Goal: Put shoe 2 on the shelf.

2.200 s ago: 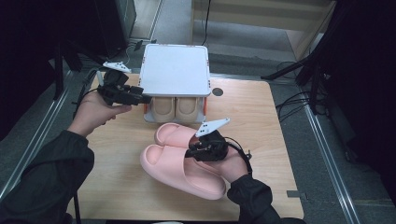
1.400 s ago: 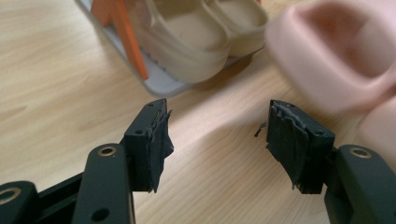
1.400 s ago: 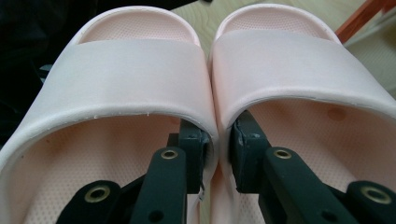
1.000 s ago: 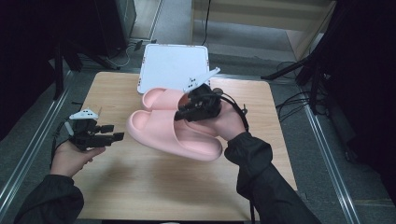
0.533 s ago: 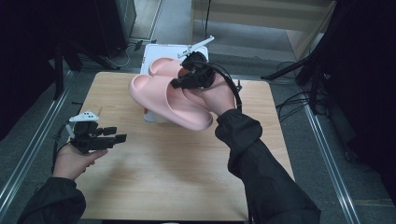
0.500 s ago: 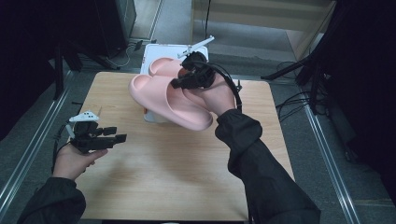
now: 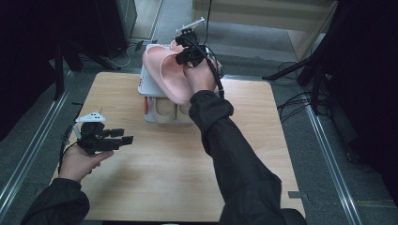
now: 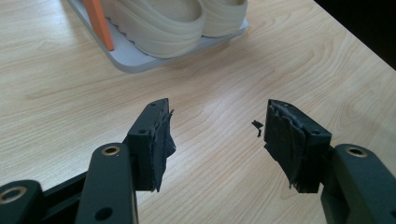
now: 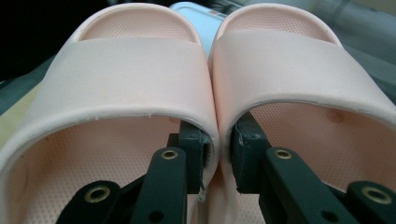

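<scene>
Above the white rack, right tongs pinch both pink slippers together; left tongs gape over the counter.

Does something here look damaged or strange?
Yes. The black padding on the left gripper fingers looks torn and ragged, with small black scraps on the wooden table between them. The pink slippers look intact.

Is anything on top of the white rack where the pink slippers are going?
Nothing visible. The right gripper pinches the pink slippers together above the white shoe rack. The top that shows looks bare, though the slippers hide much of it. The beige shoes sit underneath.
</scene>
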Available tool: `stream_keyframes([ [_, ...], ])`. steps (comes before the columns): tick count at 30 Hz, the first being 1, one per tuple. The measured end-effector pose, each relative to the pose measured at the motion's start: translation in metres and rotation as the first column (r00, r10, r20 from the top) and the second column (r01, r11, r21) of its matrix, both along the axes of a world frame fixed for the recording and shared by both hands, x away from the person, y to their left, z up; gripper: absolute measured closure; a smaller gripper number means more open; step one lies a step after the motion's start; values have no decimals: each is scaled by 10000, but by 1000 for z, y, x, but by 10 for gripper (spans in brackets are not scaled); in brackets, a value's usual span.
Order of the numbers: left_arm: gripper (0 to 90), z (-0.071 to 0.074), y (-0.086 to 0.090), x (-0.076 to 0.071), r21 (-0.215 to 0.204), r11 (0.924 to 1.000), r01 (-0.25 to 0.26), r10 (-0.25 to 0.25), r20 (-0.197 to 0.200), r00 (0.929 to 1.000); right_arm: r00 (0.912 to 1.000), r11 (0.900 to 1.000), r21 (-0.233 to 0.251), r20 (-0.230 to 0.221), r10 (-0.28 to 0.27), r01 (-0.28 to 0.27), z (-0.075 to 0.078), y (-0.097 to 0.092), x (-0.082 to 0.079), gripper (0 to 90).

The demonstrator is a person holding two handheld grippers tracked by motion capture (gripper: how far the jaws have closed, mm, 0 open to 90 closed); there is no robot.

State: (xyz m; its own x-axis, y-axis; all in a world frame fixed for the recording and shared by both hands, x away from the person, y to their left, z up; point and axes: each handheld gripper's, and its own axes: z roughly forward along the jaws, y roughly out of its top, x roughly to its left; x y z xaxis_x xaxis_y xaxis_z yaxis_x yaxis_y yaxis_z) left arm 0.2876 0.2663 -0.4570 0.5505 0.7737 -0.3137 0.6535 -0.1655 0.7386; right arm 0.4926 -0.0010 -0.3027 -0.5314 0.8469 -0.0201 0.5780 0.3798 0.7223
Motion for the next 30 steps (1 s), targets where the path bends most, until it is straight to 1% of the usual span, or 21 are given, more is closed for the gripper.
stream_keyframes([
  [2,412,0,0,0,-51,10000,52,-52,-2,10000,9979,9979,-20,27,-648,648,-2,6,8,771],
  [5,413,-1,-2,0,-92,9996,251,-251,-33,9997,9902,9902,103,32,-1394,1394,-5,15,19,770],
  [6,414,-2,-3,1,-72,9995,298,-299,-33,9995,9829,9829,95,125,-1839,1837,-6,20,25,769],
  [7,414,-2,-3,1,-109,9994,316,-317,-92,9995,9829,9829,95,125,-1839,1837,-6,20,25,769],
  [8,414,-3,-4,2,-190,9992,343,-345,-122,9993,9727,9729,33,216,-2313,2312,-7,24,31,768],
  [9,414,-3,-4,2,-190,9992,343,-345,-122,9993,9727,9729,33,216,-2313,2312,-7,24,31,768],
  [10,414,-3,-4,2,-227,9989,408,-411,-111,9991,9638,9640,-63,207,-2658,2659,-8,28,36,767],
  [11,414,-3,-4,2,-227,9989,408,-411,-111,9991,9638,9640,-63,207,-2658,2659,-8,28,36,767],
  [12,414,-2,-5,2,-236,9987,456,-459,-129,9989,9568,9568,-27,54,-2909,2909,-11,31,40,768],
  [13,415,-2,-5,2,-236,9987,456,-459,-129,9989,9568,9568,-27,54,-2909,2909,-11,31,40,768],
  [14,415,-3,-5,2,-252,9985,476,-479,-129,9988,9487,9486,135,-24,-3161,3161,-14,33,42,767],
  [15,416,-3,-6,3,-273,9983,511,-515,-134,9986,9451,9451,108,-42,-3267,3267,-15,35,43,768],
  [16,416,-3,-6,3,-273,9983,511,-515,-134,9986,9451,9451,108,-42,-3267,3267,-15,35,43,768],
  [18,416,-3,-8,3,-264,9980,577,-580,-112,9983,9372,9372,31,7,-3489,3489,-18,40,45,766],
  [20,416,-3,-9,3,-253,9977,621,-625,-146,9979,9268,9268,34,52,-3756,3756,-22,43,46,764],
  [21,416,-3,-9,2,-233,9977,633,-636,-127,9979,9194,9193,90,-19,-3934,3934,-24,45,47,764],
  [23,416,-3,-9,3,-232,9976,646,-650,-174,9977,9114,9112,183,-107,-4115,4116,-25,46,48,763],
  [24,416,-4,-8,4,-226,9975,666,-671,-192,9976,9098,9091,363,-270,-4142,4149,-25,49,48,763],
  [27,417,-4,-9,4,-218,9976,658,-662,-210,9976,9122,9112,446,-295,-4086,4096,-24,52,47,763],
  [28,417,-4,-10,4,-206,9977,647,-651,-204,9977,9082,9065,554,-370,-4170,4185,-25,56,46,763],
  [30,417,-4,-11,4,-190,9977,654,-658,-207,9976,9063,9052,465,-272,-4217,4225,-26,58,46,763],
])
